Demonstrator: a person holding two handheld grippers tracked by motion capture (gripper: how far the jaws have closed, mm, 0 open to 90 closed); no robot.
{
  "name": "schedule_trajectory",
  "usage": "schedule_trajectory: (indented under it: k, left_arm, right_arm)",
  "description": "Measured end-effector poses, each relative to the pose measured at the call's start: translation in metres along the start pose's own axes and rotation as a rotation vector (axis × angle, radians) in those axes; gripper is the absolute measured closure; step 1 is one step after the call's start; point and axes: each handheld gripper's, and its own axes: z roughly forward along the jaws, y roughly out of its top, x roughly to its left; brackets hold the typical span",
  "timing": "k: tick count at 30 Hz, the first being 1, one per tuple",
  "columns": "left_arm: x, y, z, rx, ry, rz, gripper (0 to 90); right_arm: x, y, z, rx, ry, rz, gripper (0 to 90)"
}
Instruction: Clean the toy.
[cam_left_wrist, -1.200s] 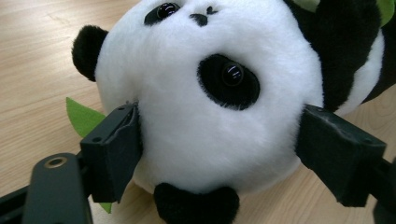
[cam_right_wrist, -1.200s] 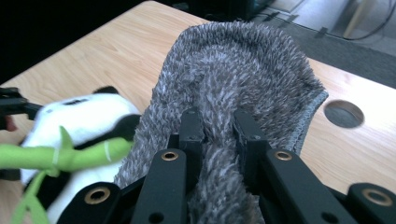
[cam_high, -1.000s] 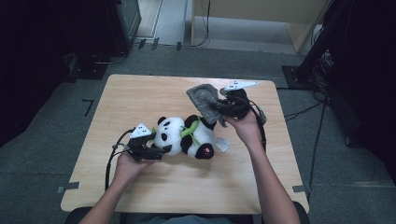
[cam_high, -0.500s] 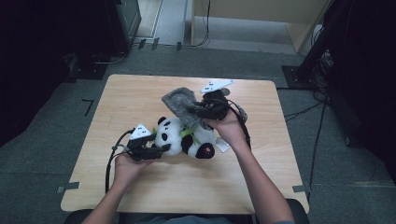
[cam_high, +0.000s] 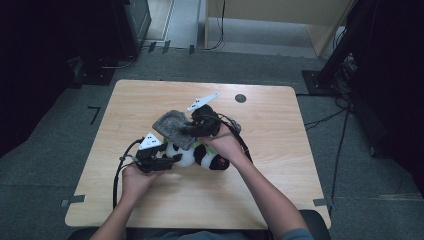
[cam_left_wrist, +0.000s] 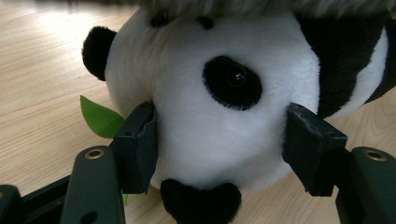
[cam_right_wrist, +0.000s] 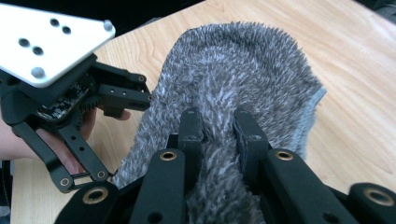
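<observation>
Panda toy (cam_high: 197, 154) lies on its side near the middle of the table (cam_high: 280, 190), head toward the person's left. Left tool (cam_high: 156, 161) sits at the panda's head; in the left gripper view its jaws have just been closing and now stand one on each side of the white face (cam_left_wrist: 219, 140), the left pad (cam_left_wrist: 138, 147) pressing the plush, the right pad (cam_left_wrist: 308, 144) at the cheek's edge: grasping, or very near it. Right tool (cam_high: 202, 122) is clenched on a grey furry cloth (cam_high: 172, 127), the pile bunched between its pads (cam_right_wrist: 192, 128). Against the earlier high views, that cloth has travelled from the far right of the panda across to hang over the panda's head and shoulder, its lower edge now overlapping the toy. Judged from this, the cloth is being drawn over the panda while the left tool pins the head steady; covering looks partly done, body and legs still bare. Room is generous: the panda is well clear of every table edge, with open wood on all sides. A small dark disc (cam_high: 240, 98) lies beyond the panda, well apart.
</observation>
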Motion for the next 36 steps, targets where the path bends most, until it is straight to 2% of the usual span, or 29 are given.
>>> schedule_trajectory:
  k: [4,13,16,17,19,25,29,36]
  left_arm:
    - [-0.001,0.0,0.0,0.002,0.004,0.004,33.5]
    - [-0.003,0.001,0.0,0.011,0.02,0.002,36.8]
    - [-0.003,0.001,0.0,0.012,0.02,0.001,37.3]
    - [-0.003,0.001,0.0,0.012,0.02,-0.001,37.4]
    - [-0.002,0.001,0.0,0.012,0.018,-0.002,37.4]
    - [-0.001,0.0,0.0,0.009,0.01,-0.007,37.6]
    - [-0.001,0.0,0.0,0.008,0.009,-0.008,37.5]
    - [0.0,-0.001,0.0,0.002,0.002,-0.012,37.1]
  right_arm:
    - [-0.001,-0.006,0.01,0.038,-0.004,-0.003,76.2]
    - [-0.011,-0.011,0.008,0.04,-0.035,0.014,77.0]
    - [-0.019,-0.013,0.004,0.042,-0.046,0.033,77.6]
    - [-0.024,-0.015,0.001,0.044,-0.077,0.038,77.6]
    - [-0.027,-0.017,-0.001,0.043,-0.092,0.04,77.5]
    - [-0.045,-0.023,-0.019,0.006,-0.135,0.086,77.8]
    - [-0.05,-0.025,-0.025,-0.004,-0.148,0.099,77.9]
    - [-0.059,-0.03,-0.039,-0.026,-0.198,0.12,77.9]
